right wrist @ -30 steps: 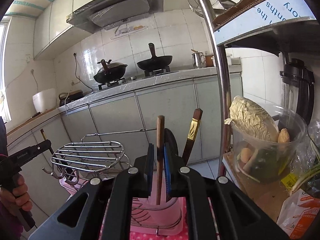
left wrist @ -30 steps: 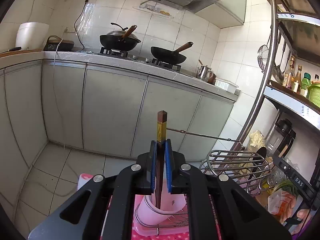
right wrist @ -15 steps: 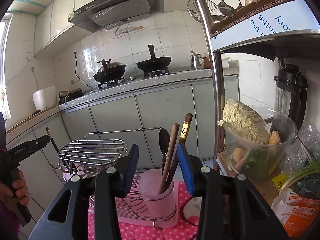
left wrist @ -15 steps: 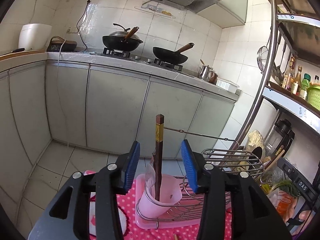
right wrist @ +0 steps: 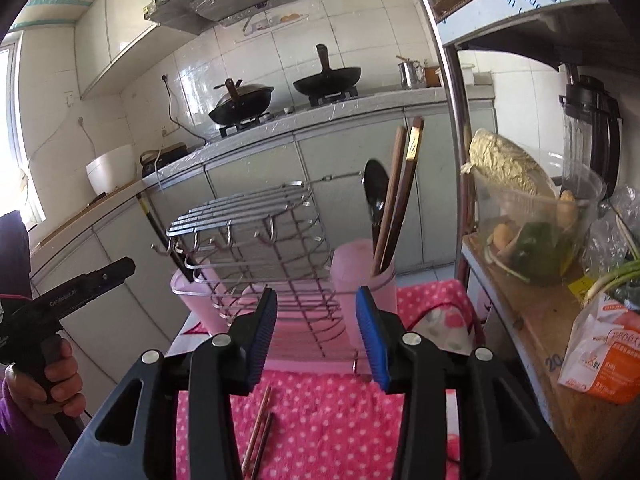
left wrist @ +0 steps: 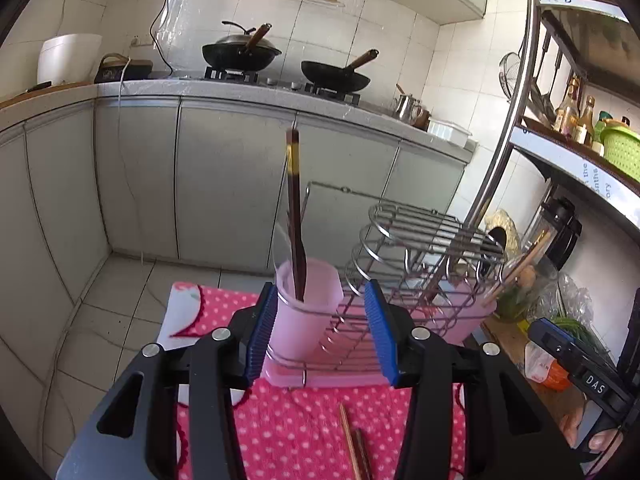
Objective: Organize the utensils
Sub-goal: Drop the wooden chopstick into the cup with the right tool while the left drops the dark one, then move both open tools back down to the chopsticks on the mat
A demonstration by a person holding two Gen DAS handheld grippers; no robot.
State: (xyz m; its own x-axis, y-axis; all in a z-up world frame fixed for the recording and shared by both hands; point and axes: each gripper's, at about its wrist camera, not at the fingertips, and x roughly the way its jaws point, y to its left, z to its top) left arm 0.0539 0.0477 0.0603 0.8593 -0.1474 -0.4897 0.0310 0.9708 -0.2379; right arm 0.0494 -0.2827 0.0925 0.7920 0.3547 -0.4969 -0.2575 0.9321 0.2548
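Observation:
A pink wire-framed dish rack stands on a pink dotted cloth. Its left pink cup holds one dark chopstick upright. My left gripper is open and empty, just in front of that cup. In the right wrist view the other pink cup holds two chopsticks and a black spoon. My right gripper is open and empty, in front of the rack. Two more chopsticks lie on the cloth, also seen in the right wrist view.
A metal shelf post rises right of the rack, with a bowl of vegetables, a blender and a food packet on the wooden shelf. Kitchen cabinets and woks stand beyond. The floor drops off left of the cloth.
Both grippers opened, let go of their chopsticks in the cups, and pulled back and up from the rack. The loose chopsticks on the cloth came into view.

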